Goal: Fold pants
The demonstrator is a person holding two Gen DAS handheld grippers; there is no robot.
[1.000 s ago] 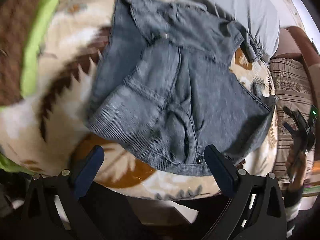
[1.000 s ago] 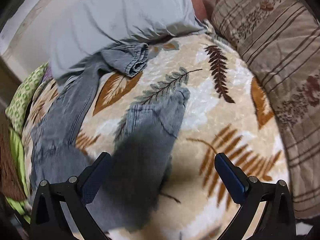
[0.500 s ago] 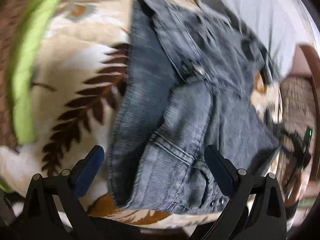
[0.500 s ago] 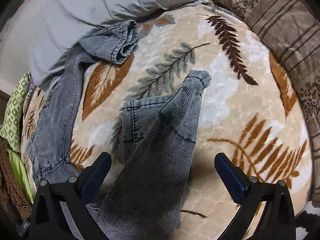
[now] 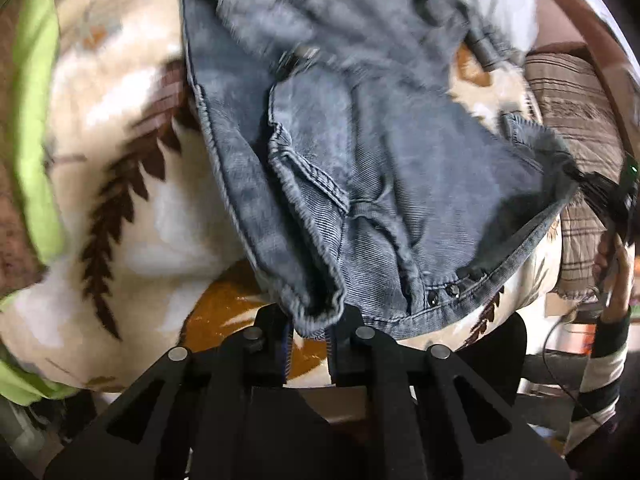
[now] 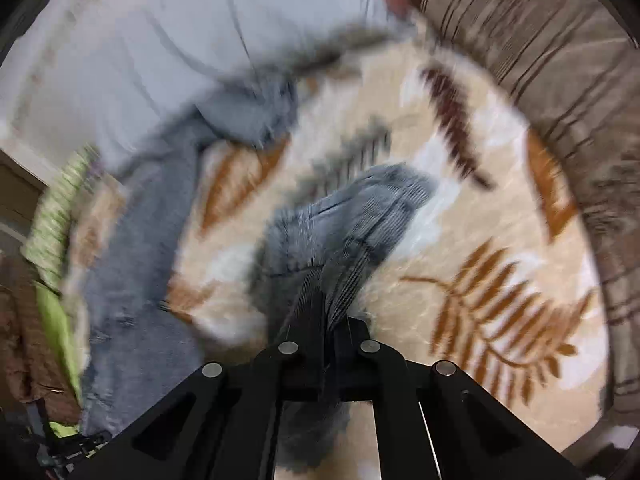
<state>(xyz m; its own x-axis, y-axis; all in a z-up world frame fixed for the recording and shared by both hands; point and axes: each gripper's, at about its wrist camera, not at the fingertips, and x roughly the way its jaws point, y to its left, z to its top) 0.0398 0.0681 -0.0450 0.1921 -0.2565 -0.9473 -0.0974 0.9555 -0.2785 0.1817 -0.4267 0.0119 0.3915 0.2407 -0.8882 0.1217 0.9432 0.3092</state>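
I count one pair of pants [image 5: 360, 152]; my left gripper [image 5: 308, 330] just closed on its waistband; my right gripper [image 6: 326, 320] just closed on a fold of it; both over one leaf-print blanket [image 6: 480, 280].

Faded grey-blue pants [image 5: 360, 152] on a cream blanket [image 6: 500, 240] patterned with brown, orange and grey fern leaves
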